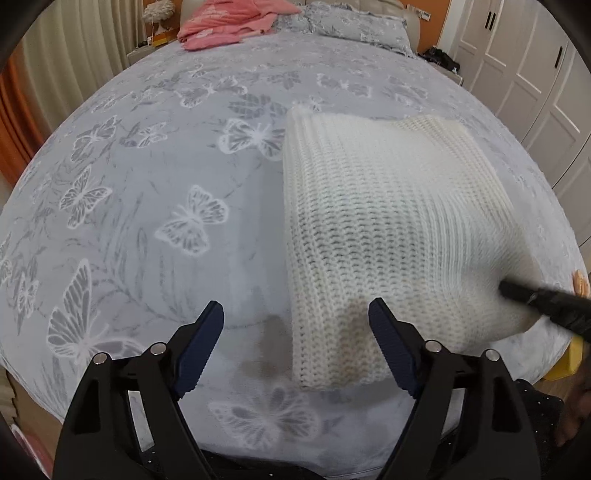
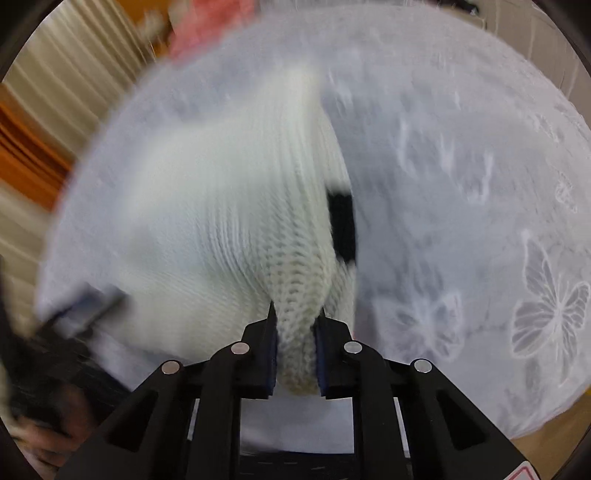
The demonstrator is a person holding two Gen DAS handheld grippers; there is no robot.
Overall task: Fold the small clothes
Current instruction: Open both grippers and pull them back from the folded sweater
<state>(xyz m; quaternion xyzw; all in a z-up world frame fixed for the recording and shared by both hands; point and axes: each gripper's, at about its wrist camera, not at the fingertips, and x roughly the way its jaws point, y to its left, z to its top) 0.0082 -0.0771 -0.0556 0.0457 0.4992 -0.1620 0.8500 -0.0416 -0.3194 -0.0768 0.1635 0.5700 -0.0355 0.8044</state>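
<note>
Knitted fabric of the white sweater is pinched between the fingers of the right gripper, which are closed tightly on a bunched fold of it. Beyond these fingers the sweater is spread away and to the left, much blurred, and a black patch is seen on its edge just ahead of the right finger. Under and around the garment the bed is covered by a grey sheet printed with white butterflies.

The fingers of the left gripper are held wide apart and nothing is pressed by them. The near left edge of the folded sweater is seen between the fingers, close to the right one, and whether it is touched cannot be told. From there the sweater is laid ahead and to the right, where the dark tip of the right gripper is seen at its corner. Far ahead of the left fingers pink clothes are piled near the pillows.
</note>
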